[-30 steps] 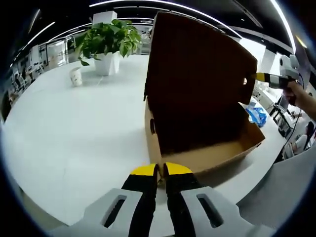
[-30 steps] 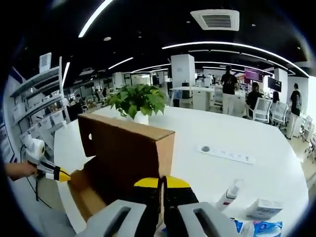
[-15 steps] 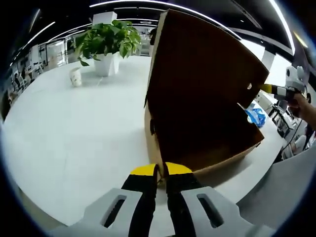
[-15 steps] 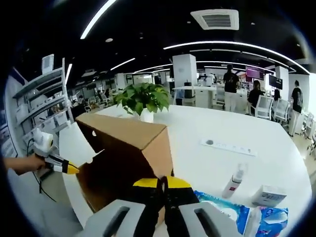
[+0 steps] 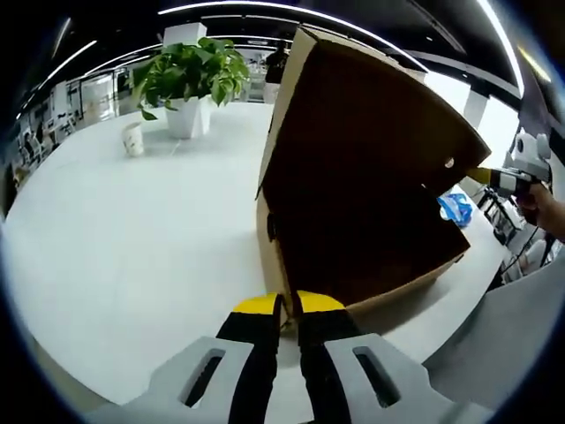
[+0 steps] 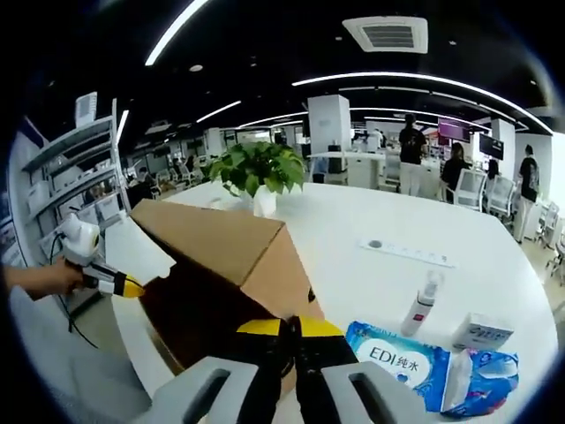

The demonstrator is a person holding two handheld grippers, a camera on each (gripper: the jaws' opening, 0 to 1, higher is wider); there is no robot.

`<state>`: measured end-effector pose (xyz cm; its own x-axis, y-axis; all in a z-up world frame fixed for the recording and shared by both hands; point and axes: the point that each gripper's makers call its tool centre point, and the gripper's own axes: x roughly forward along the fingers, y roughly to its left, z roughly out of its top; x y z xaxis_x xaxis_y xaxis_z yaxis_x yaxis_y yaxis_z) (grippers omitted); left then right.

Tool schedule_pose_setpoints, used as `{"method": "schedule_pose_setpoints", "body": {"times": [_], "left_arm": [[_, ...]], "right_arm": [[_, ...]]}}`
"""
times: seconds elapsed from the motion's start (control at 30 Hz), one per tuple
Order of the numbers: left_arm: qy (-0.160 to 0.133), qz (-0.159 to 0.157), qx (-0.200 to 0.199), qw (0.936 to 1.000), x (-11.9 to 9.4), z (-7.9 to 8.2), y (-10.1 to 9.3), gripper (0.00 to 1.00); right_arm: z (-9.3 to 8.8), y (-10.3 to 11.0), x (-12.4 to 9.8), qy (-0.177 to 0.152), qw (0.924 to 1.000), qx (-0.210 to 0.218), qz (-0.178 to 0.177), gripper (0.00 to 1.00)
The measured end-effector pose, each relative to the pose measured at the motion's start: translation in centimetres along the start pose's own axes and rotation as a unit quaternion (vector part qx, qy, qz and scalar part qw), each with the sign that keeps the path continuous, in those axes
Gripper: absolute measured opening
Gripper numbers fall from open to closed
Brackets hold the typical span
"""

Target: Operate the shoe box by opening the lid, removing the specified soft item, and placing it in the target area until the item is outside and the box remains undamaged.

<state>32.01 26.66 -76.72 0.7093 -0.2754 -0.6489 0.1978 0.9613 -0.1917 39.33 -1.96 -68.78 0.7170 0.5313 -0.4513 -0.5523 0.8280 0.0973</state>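
Left gripper view: we're seeing a potted plant (image 5: pixel 190 75) and a paper cup (image 5: pixel 133 138) far beyond our fingertips, up-left on the white table (image 5: pixel 124 247). The shoe box (image 5: pixel 353 265) is sitting just past the left gripper (image 5: pixel 288 305), long axis running off to the right, lid (image 5: pixel 371 141) tilting over the opening. Left jaws are pressed together at its near corner; grip unclear. The right gripper (image 6: pixel 290 329) jaws are also together, against the box's edge; we're spotting a wipes pack (image 6: pixel 397 353), a spray bottle (image 6: pixel 422 305) and a power strip (image 6: pixel 410 253) to their right.
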Motion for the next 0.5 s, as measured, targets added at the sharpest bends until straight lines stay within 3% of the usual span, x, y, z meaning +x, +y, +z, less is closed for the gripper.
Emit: {"method": "schedule_pose_setpoints", "body": {"times": [0.5], "left_arm": [[-0.015,-0.017,0.040,0.9990,-0.6,-0.1,-0.4,0.08]], "right_arm": [[-2.9,1.3,-1.2,0.011,0.9997,-0.022,0.010,0.00]]}}
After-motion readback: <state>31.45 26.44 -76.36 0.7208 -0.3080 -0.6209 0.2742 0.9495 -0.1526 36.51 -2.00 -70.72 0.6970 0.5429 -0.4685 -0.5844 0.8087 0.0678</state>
